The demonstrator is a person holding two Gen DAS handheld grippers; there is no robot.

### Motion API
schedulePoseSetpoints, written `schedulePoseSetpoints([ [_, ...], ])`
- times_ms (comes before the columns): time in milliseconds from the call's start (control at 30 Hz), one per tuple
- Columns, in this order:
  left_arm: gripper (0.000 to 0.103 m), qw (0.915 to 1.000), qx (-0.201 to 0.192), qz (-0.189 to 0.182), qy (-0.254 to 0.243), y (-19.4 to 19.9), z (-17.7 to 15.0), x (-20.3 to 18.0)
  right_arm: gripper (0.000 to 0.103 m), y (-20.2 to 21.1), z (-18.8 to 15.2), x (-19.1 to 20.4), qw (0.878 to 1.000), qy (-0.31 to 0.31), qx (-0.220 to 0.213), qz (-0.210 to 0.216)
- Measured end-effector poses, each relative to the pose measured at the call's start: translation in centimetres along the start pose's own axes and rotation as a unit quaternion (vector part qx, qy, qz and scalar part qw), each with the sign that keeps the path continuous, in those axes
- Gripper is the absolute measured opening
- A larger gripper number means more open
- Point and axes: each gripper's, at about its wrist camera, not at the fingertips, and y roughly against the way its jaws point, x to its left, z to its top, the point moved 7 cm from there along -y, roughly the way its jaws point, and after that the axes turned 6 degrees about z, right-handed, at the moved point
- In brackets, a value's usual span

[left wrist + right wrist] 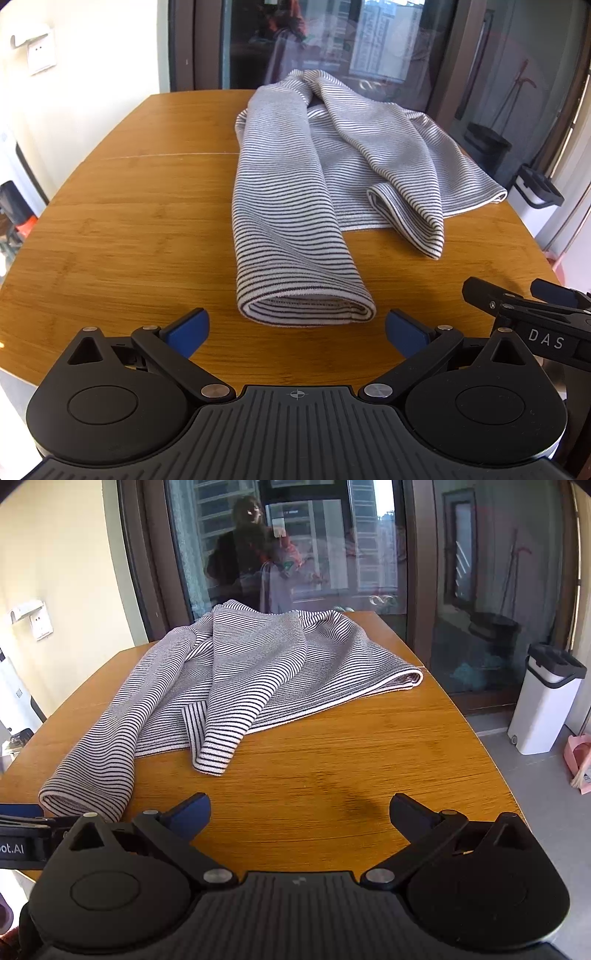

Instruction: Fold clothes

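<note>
A grey and black striped long-sleeved top (332, 158) lies crumpled on the wooden table (129, 221). One sleeve runs toward me and its cuff (306, 306) rests just in front of my left gripper (297, 334), which is open and empty. A second cuff (410, 221) lies to the right. In the right wrist view the same top (258, 664) spreads across the far half of the table (351, 775). My right gripper (299, 816) is open over bare wood, with the near cuff (85, 797) to its left. The right gripper (524, 299) also shows at the left wrist view's right edge.
A dark glass door (295, 554) stands behind the table and reflects a person. A white bin with a black lid (543, 698) sits on the floor to the right, beside a pink dustpan (580, 760). A wall socket (40, 55) is at the left.
</note>
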Motion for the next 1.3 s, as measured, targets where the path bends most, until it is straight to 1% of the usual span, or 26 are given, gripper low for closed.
schedulePoseSetpoints([
  [133,0.103,1.0000,-0.005,-0.001,0.001,0.17,0.13,0.10,0.103,0.04,-0.06,0.07,1.000,0.004,-0.001,-0.001],
  [1300,0.103,1.0000,-0.002,-0.002,-0.001,0.11,-0.08,0.06,0.103,-0.13,-0.21,0.05,1.000,0.003,0.006,0.003],
])
